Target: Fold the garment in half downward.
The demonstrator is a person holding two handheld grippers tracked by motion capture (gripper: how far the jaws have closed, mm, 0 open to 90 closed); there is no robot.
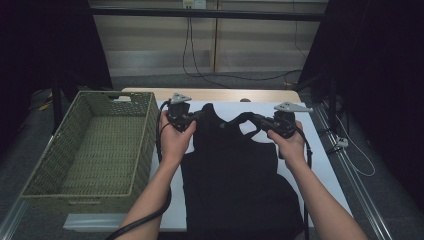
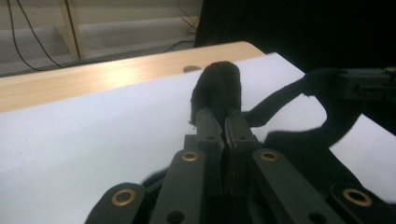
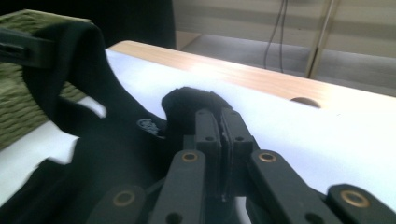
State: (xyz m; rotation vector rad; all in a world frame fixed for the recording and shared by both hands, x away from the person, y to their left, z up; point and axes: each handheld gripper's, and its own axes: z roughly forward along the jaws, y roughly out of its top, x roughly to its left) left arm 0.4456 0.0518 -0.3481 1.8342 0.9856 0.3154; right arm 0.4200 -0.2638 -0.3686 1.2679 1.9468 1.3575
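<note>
A black tank top (image 1: pixel 235 185) lies on the white-covered table (image 1: pixel 322 165), its hem toward the person. My left gripper (image 1: pixel 200 116) is shut on the left shoulder strap (image 2: pixel 218 84), which folds over its jaws. My right gripper (image 1: pixel 257 120) is shut on the right shoulder strap (image 3: pixel 189 100). Both straps are lifted slightly off the sheet, with the neckline stretched between them. In the left gripper view, my left gripper (image 2: pixel 225 119) pinches the cloth. In the right gripper view, my right gripper (image 3: pixel 220 115) does the same.
A green woven basket (image 1: pixel 145 125) stands at the table's left, close to my left hand. The bare wooden table edge (image 1: pixel 215 94) runs along the far side. Cables hang at the back wall. Dark curtains flank both sides.
</note>
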